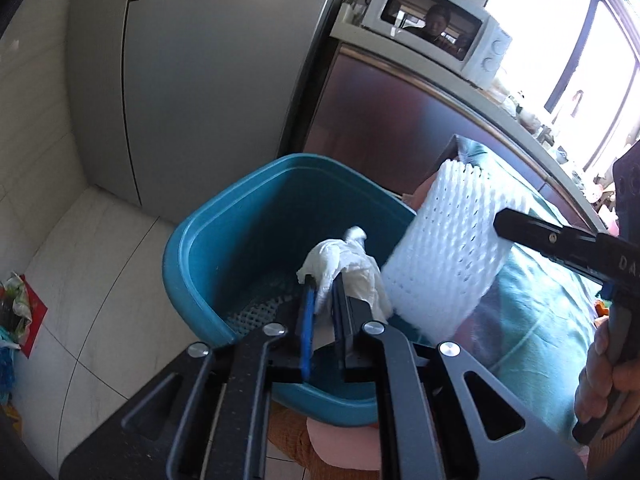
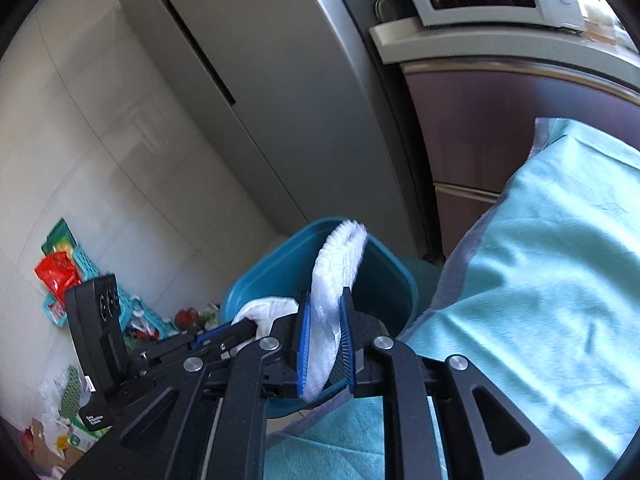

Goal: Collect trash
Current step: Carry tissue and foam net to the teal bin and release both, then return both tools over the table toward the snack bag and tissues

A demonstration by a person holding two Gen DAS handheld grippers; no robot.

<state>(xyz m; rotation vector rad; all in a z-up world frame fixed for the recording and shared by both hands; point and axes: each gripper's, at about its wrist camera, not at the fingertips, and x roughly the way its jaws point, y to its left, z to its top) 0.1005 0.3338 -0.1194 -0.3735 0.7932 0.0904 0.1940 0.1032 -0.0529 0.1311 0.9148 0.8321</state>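
You're at the drop step: both claws loaded and hanging over the teal bin (image 1: 208,248).

Left claw (image 1: 324,292): closed on a crumpled white tissue (image 1: 344,264), pinched between the blue pads, bulk of it bunched just past the tips. The tissue sits above the bin's open mouth, inside its rim line. A bit of white foam mesh already lies on the bin floor, below and left of the tips.

Right claw (image 2: 325,344): pads pressing a white foam fruit net (image 2: 336,276), flattened between them; most of the net sticks out beyond the tips. The far end of the net reaches over the bin's rim (image 2: 256,276). From the left wrist the net (image 1: 444,248) hangs just right of the tissue, at the bin's right edge, partly over the teal cloth (image 2: 540,260) covering the worktop.

Next move, as I read it: let go of both. The tissue looks clear to fall in. The net is riskier, it's light and sits near the rim, so you'd want to nudge the right claw further left over the opening before releasing, or it may land on the cloth.

Readable text: the left unit's camera block, left of the right claw, has a white label "Data Acquisition System" (image 2: 95,420). The right claw's arm shows "DA..." (image 1: 626,264), rest cut off. Packaging on the floor is too blurred to read.
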